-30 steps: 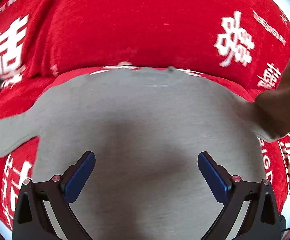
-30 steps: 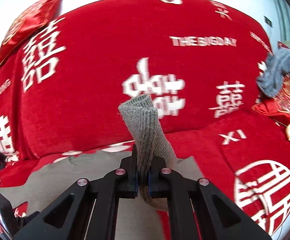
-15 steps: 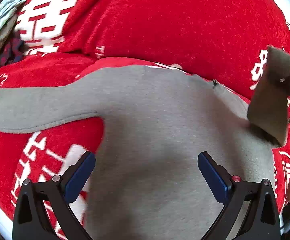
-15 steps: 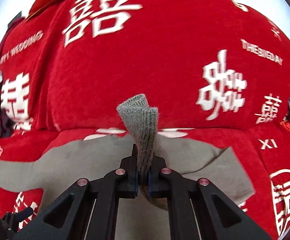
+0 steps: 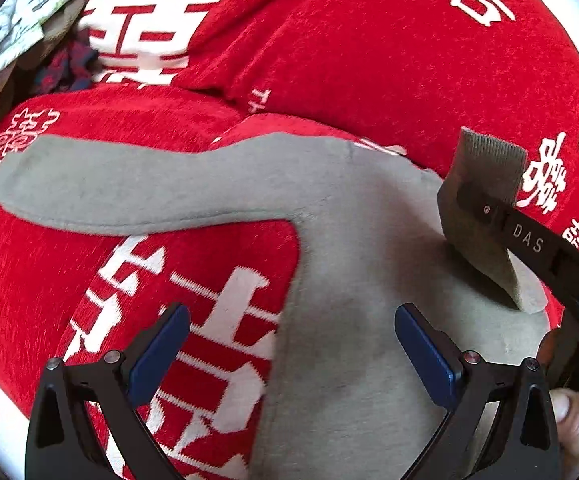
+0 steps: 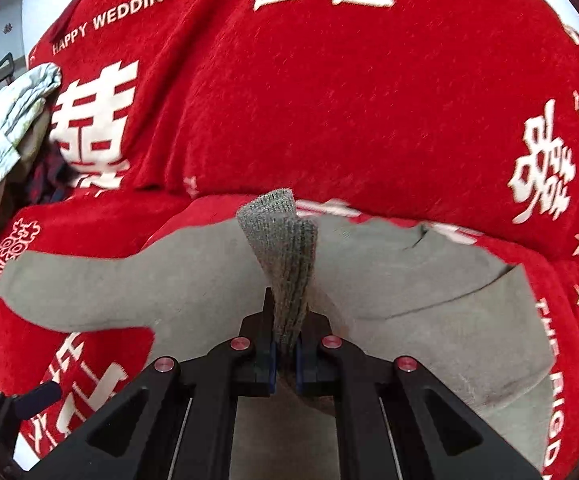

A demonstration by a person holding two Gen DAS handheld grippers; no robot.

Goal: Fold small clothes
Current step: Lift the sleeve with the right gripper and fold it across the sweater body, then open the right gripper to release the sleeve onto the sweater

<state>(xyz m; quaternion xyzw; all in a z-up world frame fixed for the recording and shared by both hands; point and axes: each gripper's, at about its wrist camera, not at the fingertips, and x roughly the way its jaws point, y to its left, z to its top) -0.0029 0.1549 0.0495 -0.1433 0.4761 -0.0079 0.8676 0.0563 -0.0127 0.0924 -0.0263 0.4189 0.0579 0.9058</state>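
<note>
A small grey sweater (image 5: 361, 264) lies flat on a red sofa seat; it also shows in the right wrist view (image 6: 209, 280). Its left sleeve (image 5: 101, 188) stretches out to the left (image 6: 73, 292). My right gripper (image 6: 285, 360) is shut on the ribbed cuff (image 6: 285, 248) of the right sleeve, folded over the body; this cuff and gripper show at the right of the left wrist view (image 5: 485, 184). My left gripper (image 5: 291, 354) is open and empty, hovering over the sweater's left edge.
The sofa cover (image 5: 369, 60) is red with white characters; its backrest (image 6: 329, 100) rises behind the sweater. A pile of other clothes (image 5: 21, 28) lies at the far left (image 6: 5, 136). A hand (image 5: 577, 420) shows at the lower right.
My right gripper has carried the cuff leftward over the sweater's body. My left gripper has shifted left, from over the body to its left edge near the outstretched sleeve.
</note>
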